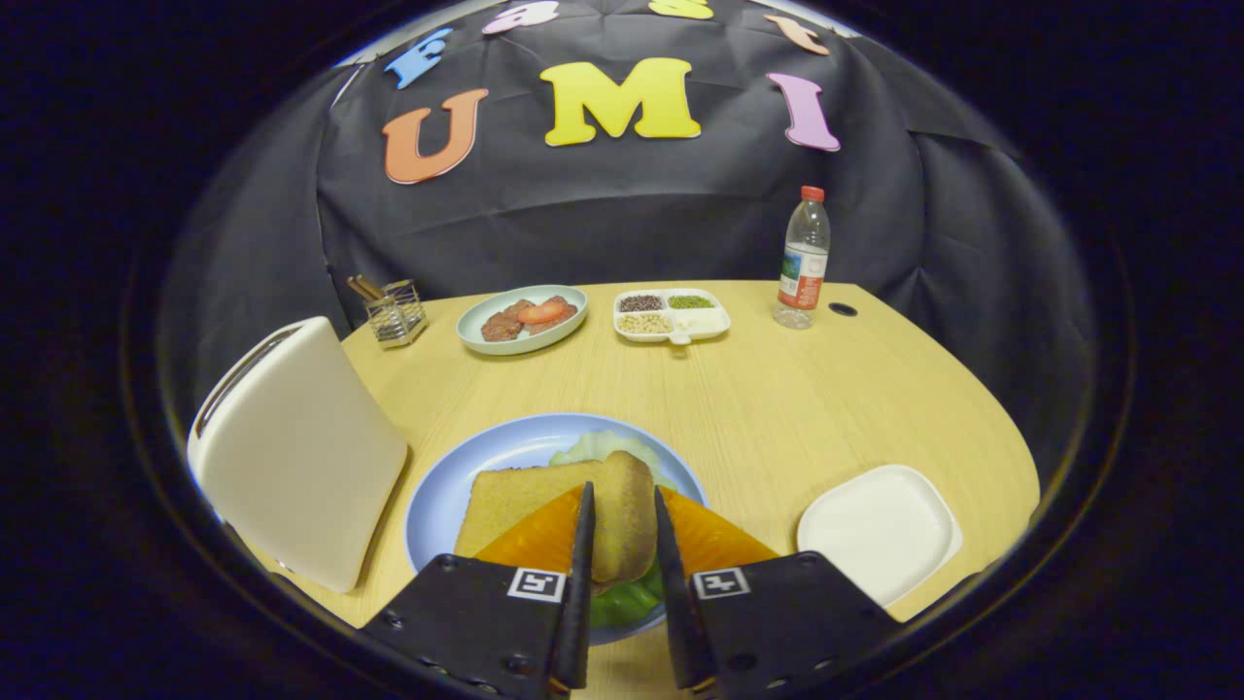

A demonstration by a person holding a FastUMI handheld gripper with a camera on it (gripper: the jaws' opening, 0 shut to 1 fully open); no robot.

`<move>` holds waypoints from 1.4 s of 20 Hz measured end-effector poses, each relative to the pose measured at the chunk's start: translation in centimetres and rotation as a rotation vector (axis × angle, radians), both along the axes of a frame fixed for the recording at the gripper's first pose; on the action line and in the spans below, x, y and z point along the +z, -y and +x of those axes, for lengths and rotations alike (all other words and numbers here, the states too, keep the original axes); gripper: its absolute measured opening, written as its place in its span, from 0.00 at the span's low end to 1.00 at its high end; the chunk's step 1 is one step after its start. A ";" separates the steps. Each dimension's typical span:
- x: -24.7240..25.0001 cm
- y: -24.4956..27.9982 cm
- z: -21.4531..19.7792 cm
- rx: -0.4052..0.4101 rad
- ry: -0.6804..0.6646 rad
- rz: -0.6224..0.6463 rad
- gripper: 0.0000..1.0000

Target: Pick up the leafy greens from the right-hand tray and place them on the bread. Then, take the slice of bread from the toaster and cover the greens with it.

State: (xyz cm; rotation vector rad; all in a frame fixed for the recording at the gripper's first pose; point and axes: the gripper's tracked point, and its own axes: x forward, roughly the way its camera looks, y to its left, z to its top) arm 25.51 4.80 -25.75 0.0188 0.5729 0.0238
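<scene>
The gripper (622, 544) squeezes a slice of bread (624, 525) between both fingers, holding it on edge over the blue plate (442, 496) near the table's (777, 408) front edge. Under it lie the other bread (510, 501) and the leafy greens (622, 603), maybe touching it. The white toaster (296, 452) stands at the left edge, and the white tray (880, 530) sits at the right.

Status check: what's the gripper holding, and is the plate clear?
Hand-held gripper shut on bread slice. Held on edge above greens on blue plate. Nothing blocking.
</scene>
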 end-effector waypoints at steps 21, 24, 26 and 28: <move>16.3 0.8 -16.1 -0.114 0.462 -0.112 0.95; 19.9 -0.3 -20.0 -0.112 0.536 -0.115 0.97; 22.6 -1.3 -22.6 -0.086 0.587 -0.091 0.96; 24.9 -1.8 -24.8 -0.062 0.630 -0.106 0.96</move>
